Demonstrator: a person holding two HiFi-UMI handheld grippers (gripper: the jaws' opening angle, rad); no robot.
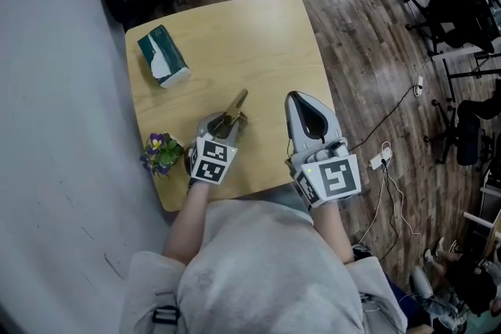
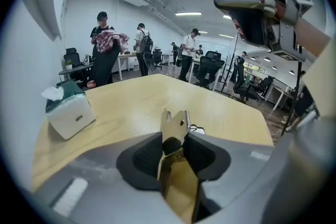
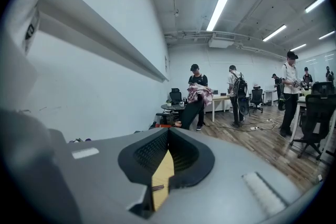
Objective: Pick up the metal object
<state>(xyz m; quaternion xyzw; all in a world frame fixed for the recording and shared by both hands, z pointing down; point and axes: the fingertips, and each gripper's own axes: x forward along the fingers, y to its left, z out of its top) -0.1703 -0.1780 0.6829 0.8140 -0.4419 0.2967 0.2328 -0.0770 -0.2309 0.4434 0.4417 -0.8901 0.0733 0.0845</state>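
Note:
A flat brass-coloured metal object sits between the pads of my left gripper, which is shut on it. Its notched end sticks out past the fingertips over the light wooden table. I cannot tell whether it touches the tabletop. My right gripper hovers over the table's right edge with its jaws together and nothing in them. From the left gripper view it hangs high at the upper right.
A green and white tissue box lies at the table's far left. A small pot of purple flowers stands at the near left edge beside my left gripper. Office chairs, cables and people fill the room beyond.

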